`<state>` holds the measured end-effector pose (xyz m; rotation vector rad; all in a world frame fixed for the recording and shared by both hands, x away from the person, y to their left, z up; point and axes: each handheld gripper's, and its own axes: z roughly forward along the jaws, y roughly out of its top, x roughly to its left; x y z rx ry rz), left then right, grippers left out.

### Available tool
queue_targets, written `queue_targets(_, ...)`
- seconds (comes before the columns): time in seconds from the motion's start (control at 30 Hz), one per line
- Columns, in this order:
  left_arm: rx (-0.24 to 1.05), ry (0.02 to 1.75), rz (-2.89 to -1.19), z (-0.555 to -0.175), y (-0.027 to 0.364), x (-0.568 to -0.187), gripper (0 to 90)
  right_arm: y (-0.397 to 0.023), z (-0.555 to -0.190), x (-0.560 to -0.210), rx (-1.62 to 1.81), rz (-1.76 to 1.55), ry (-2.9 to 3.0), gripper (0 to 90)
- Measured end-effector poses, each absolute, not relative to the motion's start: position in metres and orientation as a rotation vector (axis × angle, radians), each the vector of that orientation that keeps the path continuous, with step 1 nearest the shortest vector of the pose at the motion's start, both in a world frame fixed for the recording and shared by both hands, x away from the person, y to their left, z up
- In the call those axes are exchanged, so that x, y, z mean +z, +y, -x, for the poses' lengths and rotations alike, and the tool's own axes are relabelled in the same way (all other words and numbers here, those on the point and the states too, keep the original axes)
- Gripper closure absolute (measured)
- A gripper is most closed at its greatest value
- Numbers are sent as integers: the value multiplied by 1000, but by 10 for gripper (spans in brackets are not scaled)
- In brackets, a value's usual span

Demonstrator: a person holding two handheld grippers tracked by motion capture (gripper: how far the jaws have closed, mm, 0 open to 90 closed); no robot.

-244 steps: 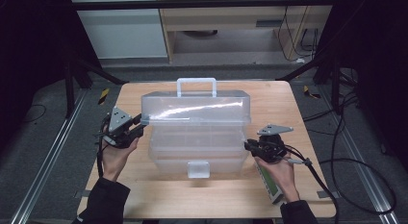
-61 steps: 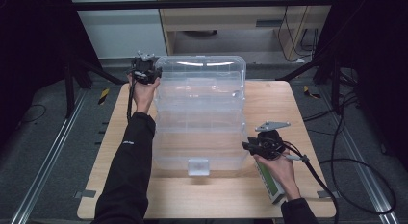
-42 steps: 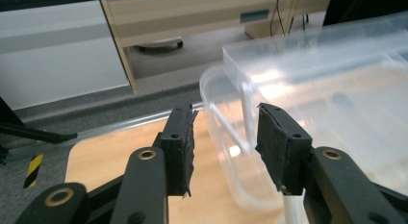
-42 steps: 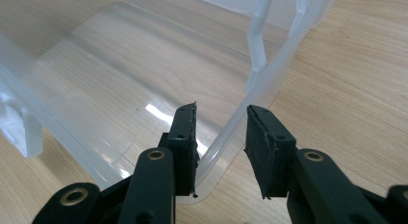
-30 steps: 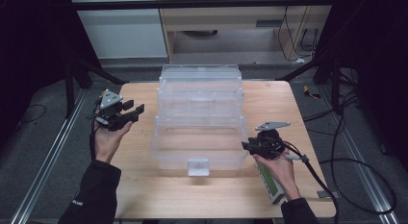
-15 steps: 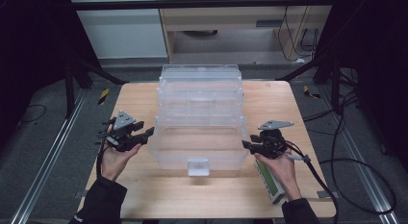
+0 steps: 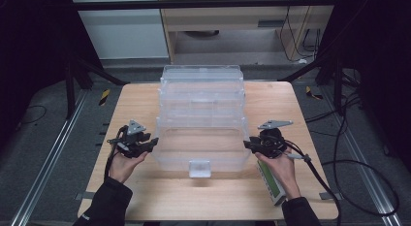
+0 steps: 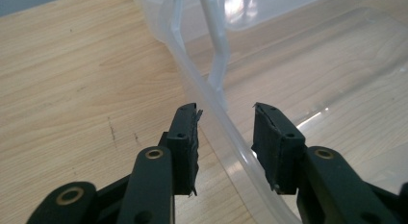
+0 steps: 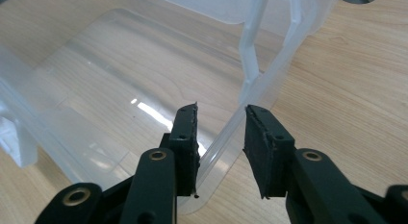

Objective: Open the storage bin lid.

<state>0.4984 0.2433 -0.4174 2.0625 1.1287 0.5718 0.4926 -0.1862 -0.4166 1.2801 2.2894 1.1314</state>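
- The clear box point(image 7: 201, 134) is standing unfolded in the middle of the tabletop point(image 7: 140, 197), its tiers stepping back away from the person; eight seconds ago it was closed with its handle up.
- The left tongs point(image 7: 150, 141), up at the far corner of the lid two seconds ago, are now sitting low at the near left end of the bottom tray.
- Their jaws have just been closing, and in the left gripper view the tray's rim point(image 8: 219, 123) is running between them; the pads are standing apart from it, not yet pinching.
- The right tongs point(image 7: 248, 144) are waiting at the opposite end, where they were a second ago.
- Their jaws have also just been closing, straddling the rim point(image 9: 231, 128) there with a gap either side, as far as I can tell.
- A green bar point(image 7: 272, 182) is lying under the right hand.
- Opening looks finished; with a rim between each pair, I judge both are getting ready to grip the tray.
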Motion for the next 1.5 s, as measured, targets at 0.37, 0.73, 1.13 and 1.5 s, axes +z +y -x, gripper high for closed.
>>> queue_targets(0.37, 547, 1163, -2130, -501, 233, -428, 676, -185, -493, -417, 1129, -1280, 2287, 652)
queue_targets(0.73, 565, 1178, -2150, -496, 232, -425, 699, -184, -486, -416, 1125, -1284, 2290, 676)
queue_targets(1.13, 580, 1178, -2155, -492, 231, -425, 699, -183, -480, -414, 1109, -1285, 2295, 688)
queue_targets(1.5, 584, 1177, -2157, -485, 231, -424, 697, -179, -474, -412, 1070, -1278, 2297, 691)
